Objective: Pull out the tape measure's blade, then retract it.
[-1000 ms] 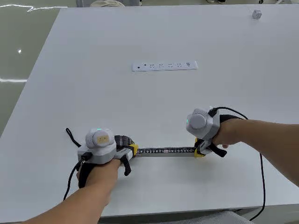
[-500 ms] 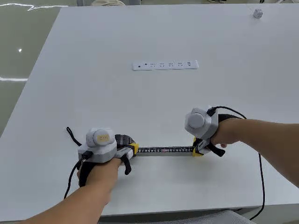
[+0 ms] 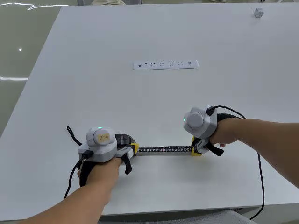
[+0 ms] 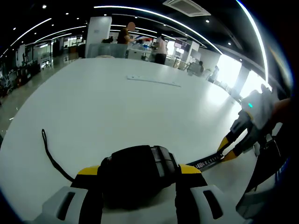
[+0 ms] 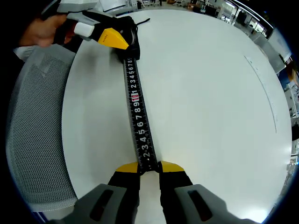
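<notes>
The right gripper has edged a little toward the left gripper over the last second, so the exposed stretch of blade is slightly shorter. The white table carries everything. The black-and-yellow tape measure sits at 7 o'clock in the head view, clamped between the left jaws. Its blade runs out flat toward 3 o'clock, with the tip pinched between the right jaws. A power strip lies at 12 o'clock, well apart. The retracting step looks under way. Next, the right hand should likely feed the tip back slowly, straight along the blade, until it is fully home.
</notes>
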Demonstrator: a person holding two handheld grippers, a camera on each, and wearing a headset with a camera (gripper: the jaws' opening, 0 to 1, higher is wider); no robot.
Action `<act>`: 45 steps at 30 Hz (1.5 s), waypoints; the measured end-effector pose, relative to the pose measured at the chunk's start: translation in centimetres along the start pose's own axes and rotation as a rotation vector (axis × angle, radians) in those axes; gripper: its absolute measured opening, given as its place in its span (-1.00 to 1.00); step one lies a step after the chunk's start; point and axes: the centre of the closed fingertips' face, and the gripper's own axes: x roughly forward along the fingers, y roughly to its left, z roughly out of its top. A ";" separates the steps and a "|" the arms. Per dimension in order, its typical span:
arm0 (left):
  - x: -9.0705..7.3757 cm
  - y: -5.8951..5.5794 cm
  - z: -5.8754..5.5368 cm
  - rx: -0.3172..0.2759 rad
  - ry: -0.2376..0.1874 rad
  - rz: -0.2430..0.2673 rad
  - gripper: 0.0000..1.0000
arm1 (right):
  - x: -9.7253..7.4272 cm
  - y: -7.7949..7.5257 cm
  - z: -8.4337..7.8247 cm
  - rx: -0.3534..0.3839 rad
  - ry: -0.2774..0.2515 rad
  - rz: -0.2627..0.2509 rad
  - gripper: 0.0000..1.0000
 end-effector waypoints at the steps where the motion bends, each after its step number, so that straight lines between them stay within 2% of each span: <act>1: 0.0 0.0 0.0 0.000 0.000 0.000 0.18 | 0.0 0.0 0.0 0.002 -0.001 0.000 -0.69; 45: 0.0 0.0 -0.1 -0.003 0.002 -0.002 0.18 | 0.5 0.2 1.5 -0.007 -0.018 0.004 -0.69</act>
